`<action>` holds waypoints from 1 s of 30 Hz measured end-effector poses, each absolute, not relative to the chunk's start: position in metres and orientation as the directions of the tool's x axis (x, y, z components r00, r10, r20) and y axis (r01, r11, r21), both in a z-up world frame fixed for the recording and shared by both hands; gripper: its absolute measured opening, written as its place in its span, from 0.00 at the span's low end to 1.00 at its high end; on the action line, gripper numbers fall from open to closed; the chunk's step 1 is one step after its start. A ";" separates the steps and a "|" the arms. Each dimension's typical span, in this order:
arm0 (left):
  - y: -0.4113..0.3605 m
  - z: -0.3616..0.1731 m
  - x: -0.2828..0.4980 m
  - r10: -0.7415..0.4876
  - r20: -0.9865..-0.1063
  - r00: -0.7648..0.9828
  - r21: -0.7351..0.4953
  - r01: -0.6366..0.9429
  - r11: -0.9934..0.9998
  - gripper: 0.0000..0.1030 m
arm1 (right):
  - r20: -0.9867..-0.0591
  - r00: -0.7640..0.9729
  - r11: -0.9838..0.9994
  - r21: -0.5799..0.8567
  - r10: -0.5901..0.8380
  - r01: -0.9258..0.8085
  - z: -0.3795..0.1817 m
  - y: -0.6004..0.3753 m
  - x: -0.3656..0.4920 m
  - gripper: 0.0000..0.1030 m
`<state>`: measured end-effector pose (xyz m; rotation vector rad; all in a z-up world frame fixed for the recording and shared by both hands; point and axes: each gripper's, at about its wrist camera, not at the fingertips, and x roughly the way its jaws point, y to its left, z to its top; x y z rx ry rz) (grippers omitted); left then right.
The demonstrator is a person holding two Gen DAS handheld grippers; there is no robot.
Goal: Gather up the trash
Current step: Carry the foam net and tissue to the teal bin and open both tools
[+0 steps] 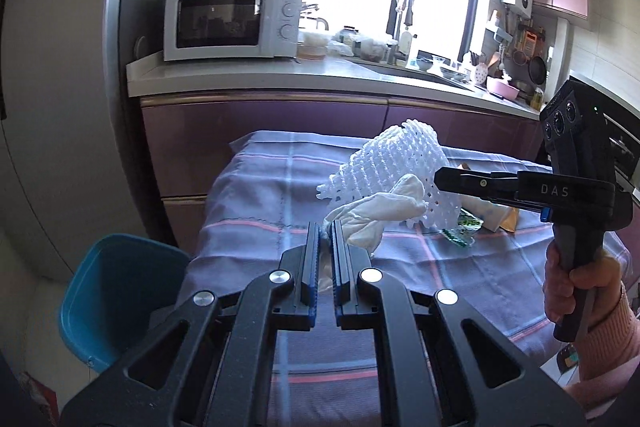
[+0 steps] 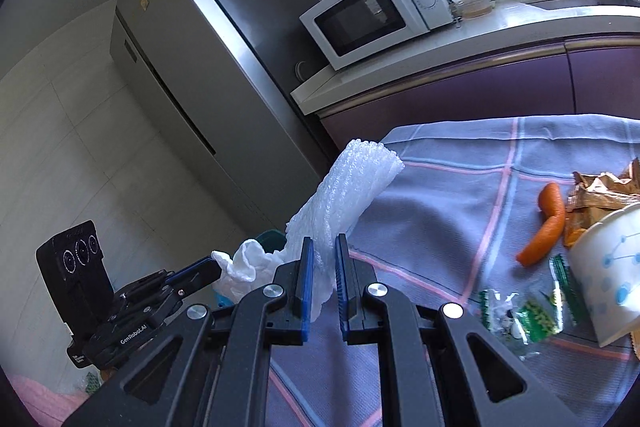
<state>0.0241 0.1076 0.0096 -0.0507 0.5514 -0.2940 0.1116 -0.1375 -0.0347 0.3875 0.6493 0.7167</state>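
Observation:
My left gripper [image 1: 326, 233] is shut on a crumpled white tissue [image 1: 376, 211], held above the near left part of the table. My right gripper [image 2: 322, 245] is shut on a white foam net sleeve [image 2: 348, 195], which sticks up and away from its jaws. In the left wrist view the right gripper [image 1: 438, 179] comes in from the right with the foam net [image 1: 400, 159] at its tip, close behind the tissue. The right wrist view shows the left gripper [image 2: 212, 269] low on the left with the tissue [image 2: 244, 267]. A blue bin [image 1: 112, 291] stands on the floor left of the table.
On the purple checked tablecloth [image 2: 460, 187] lie an orange sausage [image 2: 544, 227], a paper cup [image 2: 608, 275] on its side, green wrappers [image 2: 532, 311] and a brown wrapper [image 2: 600, 191]. Behind are a counter with a microwave [image 1: 232, 23] and a grey fridge [image 2: 192, 67]. A hand [image 1: 576, 287] holds the right gripper's handle.

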 end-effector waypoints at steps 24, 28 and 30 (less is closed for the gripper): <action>0.272 -0.021 0.016 0.049 -0.568 0.821 -0.136 -0.153 0.979 0.06 | -0.542 0.353 0.619 0.458 0.763 -0.638 -0.047 0.031 0.146 0.09; 0.290 -0.041 0.023 0.074 -0.606 0.792 -0.149 -0.204 0.968 0.06 | -0.581 0.329 0.627 0.438 0.744 -0.644 -0.056 0.057 0.152 0.09; 0.296 -0.049 0.026 0.079 -0.621 0.780 -0.155 -0.221 0.963 0.06 | -0.602 0.322 0.634 0.422 0.731 -0.648 -0.061 0.070 0.154 0.09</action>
